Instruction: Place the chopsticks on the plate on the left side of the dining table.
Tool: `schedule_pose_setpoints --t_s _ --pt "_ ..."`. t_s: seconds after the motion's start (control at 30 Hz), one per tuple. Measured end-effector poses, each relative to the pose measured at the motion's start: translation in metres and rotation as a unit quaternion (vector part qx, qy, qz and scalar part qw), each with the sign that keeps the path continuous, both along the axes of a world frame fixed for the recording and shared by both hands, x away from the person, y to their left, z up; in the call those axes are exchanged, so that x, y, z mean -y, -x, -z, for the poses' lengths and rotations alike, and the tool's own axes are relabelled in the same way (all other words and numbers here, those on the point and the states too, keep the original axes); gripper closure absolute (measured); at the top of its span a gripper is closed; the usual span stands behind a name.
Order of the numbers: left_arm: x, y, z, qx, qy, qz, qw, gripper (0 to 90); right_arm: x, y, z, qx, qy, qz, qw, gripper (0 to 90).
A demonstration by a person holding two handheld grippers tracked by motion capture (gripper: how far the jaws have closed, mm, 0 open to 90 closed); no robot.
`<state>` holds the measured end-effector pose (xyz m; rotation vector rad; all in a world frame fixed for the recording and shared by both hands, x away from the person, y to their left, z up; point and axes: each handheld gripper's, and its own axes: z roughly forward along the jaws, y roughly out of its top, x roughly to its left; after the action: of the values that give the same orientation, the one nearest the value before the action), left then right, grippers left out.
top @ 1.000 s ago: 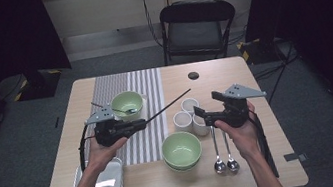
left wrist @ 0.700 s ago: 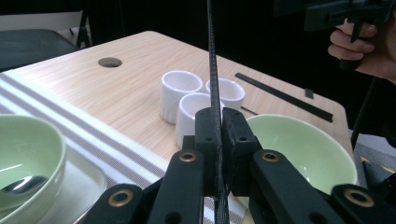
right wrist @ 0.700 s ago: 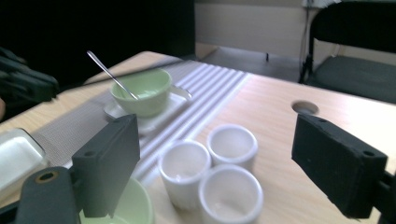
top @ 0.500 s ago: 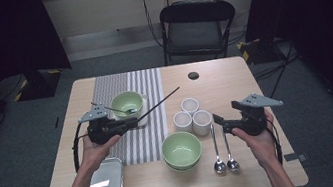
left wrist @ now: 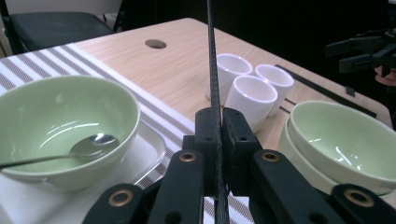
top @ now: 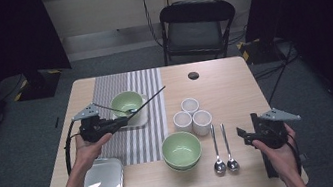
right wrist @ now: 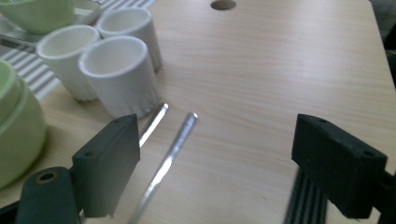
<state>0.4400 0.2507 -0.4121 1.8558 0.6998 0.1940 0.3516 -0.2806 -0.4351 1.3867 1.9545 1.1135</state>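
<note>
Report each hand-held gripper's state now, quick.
Left hand-held gripper: closed on a thin black stick.
Right hand-held gripper: open, holding nothing, above the spoon handles.

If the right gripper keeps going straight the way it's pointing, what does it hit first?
Probably the two spoons' handles, lying just ahead between the open right gripper jaws; beyond them, the white cups. Depth is uncertain.

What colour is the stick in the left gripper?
Black; the stick shows best in the left gripper view, clamped in the left gripper.
</note>
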Motion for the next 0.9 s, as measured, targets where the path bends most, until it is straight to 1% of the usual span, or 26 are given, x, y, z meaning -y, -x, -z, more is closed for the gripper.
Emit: schedule_pose_setpoints --t_s 0.07,0.1,0.17,0.2,0.23,0.3,0.37,0.43,0.53,0.6,0.67,0.7,0.77,0.8,0.87,0.9 --pt "-0.001 -0.001 0.003 -0.005 -0.003 0.000 1.0000 85.9 0.008 0.000 0.007 -0.006 0.000 0.011 0.9999 14.8" --pt "-0.002 -0.003 0.004 -0.003 -0.005 -0.003 1.0000 85.9 0.011 0.000 0.012 -0.010 -0.001 0.017 0.9998 14.8" --pt "-0.003 -0.005 0.007 -0.008 -0.005 -0.007 0.9999 86.0 0.017 0.000 0.020 -0.019 0.003 0.029 0.9994 14.8" --pt "-0.004 -0.005 0.008 -0.007 -0.009 -0.009 0.9999 85.9 0.019 0.000 0.025 -0.026 0.010 0.031 0.9991 14.8" --pt "-0.005 -0.006 0.010 -0.012 -0.008 -0.010 0.9998 86.0 0.020 -0.001 0.028 -0.029 0.013 0.032 0.9990 14.8" --pt "-0.006 -0.007 0.014 -0.013 -0.013 -0.011 0.9998 85.9 0.023 -0.003 0.035 -0.041 0.019 0.035 0.9983 14.8" --pt "-0.006 -0.008 0.017 -0.014 -0.022 -0.013 0.9996 86.0 0.025 -0.004 0.038 -0.048 0.022 0.038 0.9978 14.8" --pt "-0.007 -0.010 0.019 -0.013 -0.028 -0.011 0.9995 85.9 0.027 -0.006 0.042 -0.055 0.032 0.046 0.9969 14.8" --pt "-0.008 -0.013 0.024 -0.014 -0.040 -0.015 0.9990 85.9 0.031 -0.007 0.047 -0.064 0.049 0.052 0.9954 15.0" --pt "-0.008 -0.015 0.027 -0.017 -0.047 -0.017 0.9986 85.9 0.035 -0.007 0.050 -0.068 0.055 0.059 0.9944 15.1" --pt "-0.009 -0.016 0.030 -0.019 -0.053 -0.023 0.9981 85.9 0.038 -0.007 0.053 -0.072 0.056 0.063 0.9938 15.1" --pt "-0.009 -0.016 0.031 -0.018 -0.050 -0.027 0.9982 85.9 0.039 -0.008 0.054 -0.075 0.057 0.065 0.9934 15.2" --pt "-0.009 -0.016 0.032 -0.023 -0.053 -0.025 0.9980 85.9 0.042 -0.008 0.055 -0.076 0.051 0.070 0.9933 15.4" --pt "-0.009 -0.016 0.032 -0.020 -0.062 -0.027 0.9975 85.9 0.043 -0.008 0.055 -0.076 0.052 0.072 0.9932 15.3" --pt "-0.009 -0.018 0.034 -0.024 -0.063 -0.027 0.9974 85.9 0.044 -0.008 0.056 -0.077 0.052 0.073 0.9930 15.3" --pt "-0.009 -0.018 0.035 -0.023 -0.068 -0.027 0.9970 85.9 0.044 -0.008 0.057 -0.080 0.055 0.073 0.9927 15.5"
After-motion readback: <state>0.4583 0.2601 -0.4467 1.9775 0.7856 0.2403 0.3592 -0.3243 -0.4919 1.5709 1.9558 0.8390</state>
